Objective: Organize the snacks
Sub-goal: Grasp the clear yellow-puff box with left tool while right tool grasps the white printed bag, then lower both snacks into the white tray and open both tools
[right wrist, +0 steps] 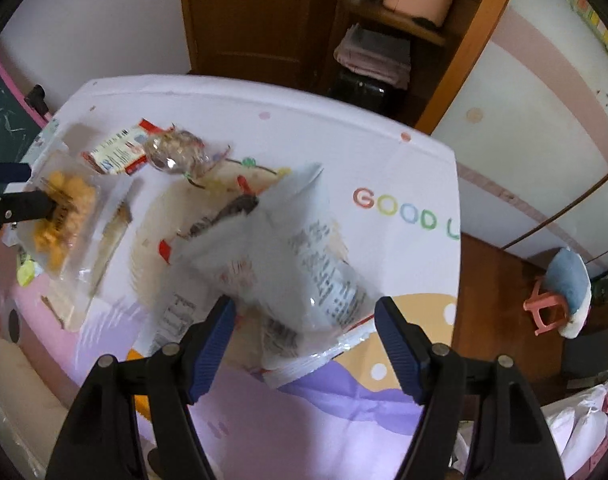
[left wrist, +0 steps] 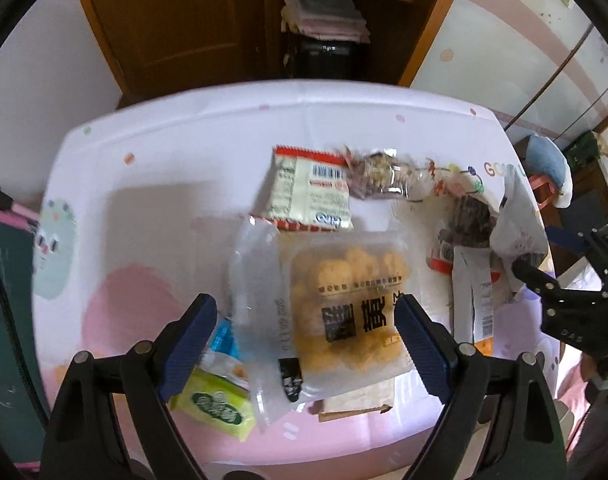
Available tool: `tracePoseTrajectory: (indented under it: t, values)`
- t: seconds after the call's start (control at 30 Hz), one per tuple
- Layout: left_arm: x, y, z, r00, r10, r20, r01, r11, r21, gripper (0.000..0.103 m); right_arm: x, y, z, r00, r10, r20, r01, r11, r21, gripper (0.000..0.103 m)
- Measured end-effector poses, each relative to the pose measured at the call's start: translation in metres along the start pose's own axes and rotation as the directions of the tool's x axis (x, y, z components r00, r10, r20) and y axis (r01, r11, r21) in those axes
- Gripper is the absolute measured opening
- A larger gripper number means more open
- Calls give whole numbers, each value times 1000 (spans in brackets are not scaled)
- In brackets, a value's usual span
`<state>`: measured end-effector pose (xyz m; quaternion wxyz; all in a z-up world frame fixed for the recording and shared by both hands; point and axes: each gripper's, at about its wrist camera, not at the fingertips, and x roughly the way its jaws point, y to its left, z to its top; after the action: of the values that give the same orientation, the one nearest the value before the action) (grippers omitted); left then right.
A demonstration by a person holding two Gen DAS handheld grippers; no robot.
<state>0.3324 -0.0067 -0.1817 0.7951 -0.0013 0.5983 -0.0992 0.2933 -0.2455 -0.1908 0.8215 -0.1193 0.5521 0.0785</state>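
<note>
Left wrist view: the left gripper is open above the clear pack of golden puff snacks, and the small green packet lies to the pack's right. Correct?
Not quite. The small green packet lies to the left of the clear pack of golden puff snacks, as the left wrist view shows. The left gripper is open above the pack.

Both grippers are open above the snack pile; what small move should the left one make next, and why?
Probably lower the left gripper a little further and close on the clear pack of yellow puffs: that pack already sits between its open jaws, lying on top of the pile with nothing covering it.
</note>
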Motion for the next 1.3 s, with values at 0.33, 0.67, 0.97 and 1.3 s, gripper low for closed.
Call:
tracePoseTrajectory:
  t: [0.33, 0.67, 0.97, 1.3]
  values:
    - [9, -21, -2, 999, -29, 14, 29, 999, 14, 78, 18, 5, -7, 1000, -23, -2, 23, 1000, 0, 60]
    - [-28, -10, -10, 989, -110, 102, 112, 994, -13, 27, -2, 13, -19, 1000, -3, 28, 3, 1000, 2, 47]
    - [-72, -22, -28, 976, -100, 192, 98, 995, 21, 17, -54, 22, -27, 992, -36, 123, 40, 999, -25, 46]
    - [-204, -39, -75, 915, -130, 381, 78, 986, 147, 17, -152, 20, -49, 960, -24, 278, 12, 999, 47, 46]
